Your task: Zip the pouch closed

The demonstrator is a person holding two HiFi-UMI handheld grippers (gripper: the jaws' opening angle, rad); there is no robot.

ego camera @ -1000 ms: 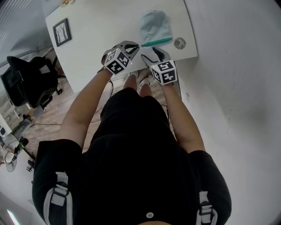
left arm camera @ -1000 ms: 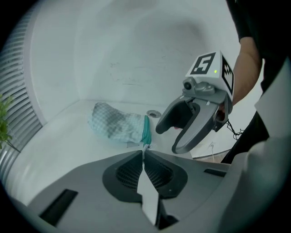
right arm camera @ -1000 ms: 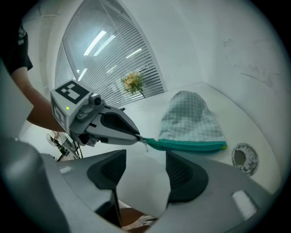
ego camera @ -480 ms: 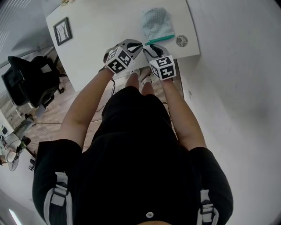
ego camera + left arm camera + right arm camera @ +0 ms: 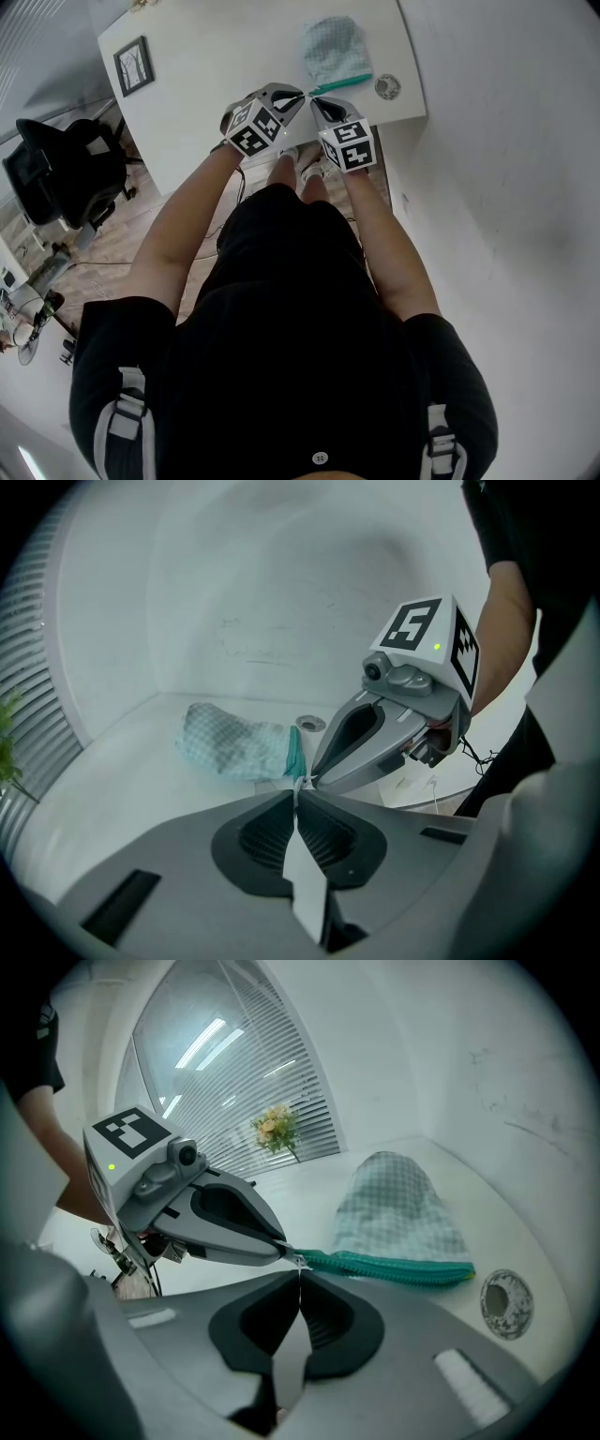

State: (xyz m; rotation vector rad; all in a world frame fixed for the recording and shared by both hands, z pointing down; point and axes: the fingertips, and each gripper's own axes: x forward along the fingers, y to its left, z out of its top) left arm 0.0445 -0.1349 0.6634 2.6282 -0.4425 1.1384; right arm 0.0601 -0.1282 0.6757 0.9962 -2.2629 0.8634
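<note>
A pale teal checked pouch [image 5: 335, 52] lies on the white table [image 5: 206, 56], its green zipper [image 5: 339, 85] along the near edge. Both grippers meet at the zipper's left end. My left gripper [image 5: 302, 95] is shut on the end of the zipper; in the left gripper view its jaws [image 5: 298, 787] are pressed together just short of the pouch [image 5: 234, 747]. My right gripper [image 5: 312, 101] is shut too. In the right gripper view a small silver zipper pull [image 5: 300, 1261] is pinched at its tips [image 5: 299, 1269], with the zipper [image 5: 394, 1267] running off to the right.
A round metal grommet [image 5: 386, 88] sits in the table right of the pouch. A framed picture [image 5: 132, 67] lies at the table's far left. The near table edge runs just under the grippers. A black office chair [image 5: 61, 173] stands on the floor to the left.
My right gripper's jaws, open a second ago, have closed at the zipper's left end. The left gripper has kept its place and grip.
</note>
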